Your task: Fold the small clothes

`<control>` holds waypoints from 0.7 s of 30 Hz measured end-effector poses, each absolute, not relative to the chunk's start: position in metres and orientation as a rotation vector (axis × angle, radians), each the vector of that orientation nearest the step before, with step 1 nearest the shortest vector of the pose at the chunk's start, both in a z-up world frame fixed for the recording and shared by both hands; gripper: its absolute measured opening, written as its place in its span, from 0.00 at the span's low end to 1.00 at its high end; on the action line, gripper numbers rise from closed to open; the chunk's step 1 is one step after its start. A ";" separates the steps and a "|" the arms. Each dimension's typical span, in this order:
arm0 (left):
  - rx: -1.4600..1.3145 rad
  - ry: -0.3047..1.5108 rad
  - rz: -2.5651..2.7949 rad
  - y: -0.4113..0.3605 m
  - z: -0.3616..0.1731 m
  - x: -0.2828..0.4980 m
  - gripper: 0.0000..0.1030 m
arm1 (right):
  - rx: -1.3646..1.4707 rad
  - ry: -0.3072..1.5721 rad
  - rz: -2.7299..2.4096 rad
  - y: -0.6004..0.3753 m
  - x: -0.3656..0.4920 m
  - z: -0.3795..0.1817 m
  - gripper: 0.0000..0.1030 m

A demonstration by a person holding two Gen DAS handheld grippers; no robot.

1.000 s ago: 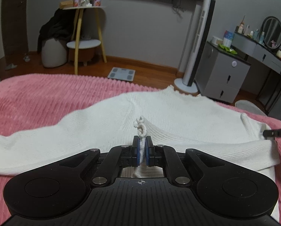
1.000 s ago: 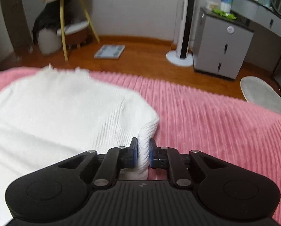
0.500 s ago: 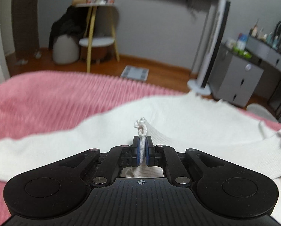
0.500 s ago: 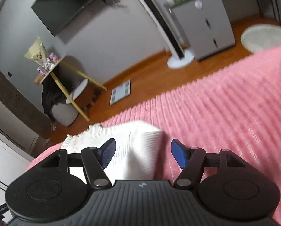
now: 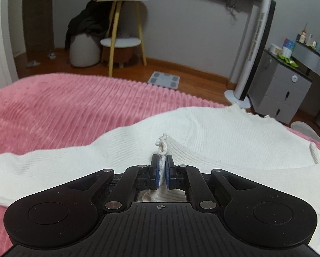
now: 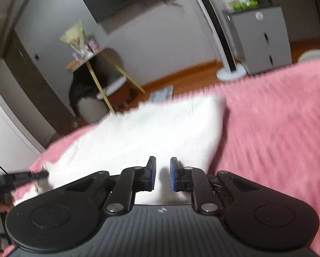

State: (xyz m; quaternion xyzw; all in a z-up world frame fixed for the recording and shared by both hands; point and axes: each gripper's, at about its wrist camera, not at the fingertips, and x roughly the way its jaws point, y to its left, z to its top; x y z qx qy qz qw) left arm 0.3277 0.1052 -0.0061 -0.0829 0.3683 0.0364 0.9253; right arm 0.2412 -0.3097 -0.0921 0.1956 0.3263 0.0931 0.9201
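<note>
A white knit sweater [image 5: 224, 137] lies spread on the pink ribbed bedspread [image 5: 63, 107]. My left gripper [image 5: 162, 158] is shut on a small pinch of its knit, and a tuft sticks up above the pads. In the right wrist view the sweater [image 6: 149, 132] lies blurred under my right gripper [image 6: 162, 162]. Its jaws are closing with a narrow gap left between the blue pads. They hover just above the cloth and nothing is pinched between them. A black piece of the other gripper [image 6: 25, 175] pokes in at the left edge.
The bed's far edge drops to a wooden floor with a bathroom scale [image 5: 164, 80]. Beyond stand a tower fan [image 5: 252, 49], a grey drawer cabinet [image 5: 282, 90] and a yellow-legged side table [image 5: 121, 21]. Bare pink bedspread [image 6: 277, 128] stretches right of the sweater.
My right gripper let go of the sweater's folded edge, opened wide, then narrowed again while rolling and swinging over the sweater. The left gripper kept its pinch and shifted slightly.
</note>
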 end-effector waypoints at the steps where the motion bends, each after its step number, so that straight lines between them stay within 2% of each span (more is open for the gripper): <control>1: -0.181 0.783 0.068 0.105 -0.010 0.331 0.07 | 0.361 0.691 0.154 -0.305 0.243 -0.096 0.12; 3: -0.178 0.805 0.044 0.103 -0.016 0.330 0.09 | 0.270 0.697 0.087 -0.301 0.242 -0.099 0.05; 5: -0.158 0.795 0.050 0.102 -0.019 0.326 0.15 | 0.212 0.678 0.060 -0.295 0.237 -0.094 0.05; 10: -0.244 0.792 0.058 0.114 -0.018 0.317 0.18 | 0.168 0.657 0.055 -0.282 0.229 -0.086 0.06; 14: -0.225 0.801 0.054 0.111 -0.017 0.314 0.27 | 0.146 0.664 0.076 -0.268 0.238 -0.090 0.06; 19: -0.227 0.820 0.067 0.108 -0.021 0.311 0.28 | 0.150 0.679 0.017 -0.271 0.246 -0.112 0.06; 21: -0.250 0.809 0.065 0.112 -0.017 0.304 0.37 | 0.091 0.689 0.006 -0.262 0.246 -0.110 0.07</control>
